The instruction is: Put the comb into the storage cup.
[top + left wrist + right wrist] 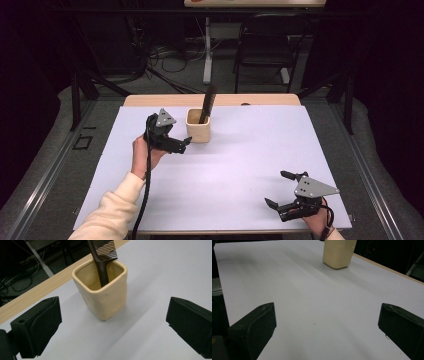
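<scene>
My left gripper [184,143] hangs just beside the cream ceramic cup [198,125], its 2 jaws spread wide and holding nothing. In the left gripper view the cup [105,296] sits ahead of my jaws and between their lines, a little nearer the left jaw than the right, and apart from both pads. The cup has a squarish mouth with rounded corners and stands upright on the white table cover [160,272]. A dark brown comb [102,263] stands in it, handle down inside the cup, toothed end up and leaning toward the far rim; in the high view the comb [207,102] rises well above the cup's rim. Beyond the cup, past my left jaw, the wooden table edge [30,296] runs along the cover's far border. My right gripper [281,190] rests near the closest edge of the cover [240,165], well apart from the cup, and its 2 jaws are also spread wide and hold nothing. In the right gripper view the cup [339,252] stands far ahead of my jaws, roughly midway between their lines, with bare cover [312,315] between the jaws and it.
</scene>
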Available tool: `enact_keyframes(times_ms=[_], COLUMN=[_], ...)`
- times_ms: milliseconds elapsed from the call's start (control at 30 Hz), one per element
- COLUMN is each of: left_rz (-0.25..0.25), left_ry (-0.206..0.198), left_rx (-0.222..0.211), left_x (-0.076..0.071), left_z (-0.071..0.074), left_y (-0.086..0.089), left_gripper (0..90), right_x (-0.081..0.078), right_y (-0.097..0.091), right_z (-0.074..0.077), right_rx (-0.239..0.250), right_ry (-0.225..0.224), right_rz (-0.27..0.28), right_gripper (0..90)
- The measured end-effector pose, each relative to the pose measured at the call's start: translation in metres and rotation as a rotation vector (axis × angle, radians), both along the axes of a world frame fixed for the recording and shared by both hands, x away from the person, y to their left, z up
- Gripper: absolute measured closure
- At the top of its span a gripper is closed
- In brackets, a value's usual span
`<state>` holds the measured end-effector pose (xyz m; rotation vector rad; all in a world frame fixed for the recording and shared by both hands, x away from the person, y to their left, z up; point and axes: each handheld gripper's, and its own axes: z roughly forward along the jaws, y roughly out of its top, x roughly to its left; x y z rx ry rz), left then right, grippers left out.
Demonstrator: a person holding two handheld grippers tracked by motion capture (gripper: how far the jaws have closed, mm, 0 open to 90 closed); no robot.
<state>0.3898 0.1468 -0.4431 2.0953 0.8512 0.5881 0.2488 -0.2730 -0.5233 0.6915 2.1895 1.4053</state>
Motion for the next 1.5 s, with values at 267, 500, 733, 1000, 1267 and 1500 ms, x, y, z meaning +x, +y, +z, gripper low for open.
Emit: enact_keyframes(times_ms=[267,500,733,1000,1267,1500], left_rz=[0.01,0.02,0.033,0.045,0.066,0.088], left_ry=[0.009,0.002,0.005,0.012,0.008,0.006], left_rx=[-0.011,-0.025,-0.03,-0.044,-0.058,-0.071], left_x=[-0.019,-0.038,-0.055,-0.07,-0.086,-0.1], left_z=[-0.012,-0.02,-0.029,-0.039,-0.05,-0.06], left_y=[0.011,0.018,0.025,0.033,0.041,0.047], left_gripper=[0.0,0.0,0.0,0.0,0.0,0.0], right_x=[0.0,0.0,0.0,0.0,0.0,0.001], right_y=[0.0,0.0,0.0,0.0,0.001,0.001], right_z=[0.0,0.0,0.0,0.0,0.0,-0.001], right_rx=[-0.001,0.001,0.0,-0.001,-0.002,-0.005], right_ry=[0.0,0.001,0.003,0.005,0.004,0.009], right_rz=[0.0,0.001,-0.001,-0.001,-0.002,0.003], right_gripper=[1.1,1.0,1.1,1.1,1.1,1.0])
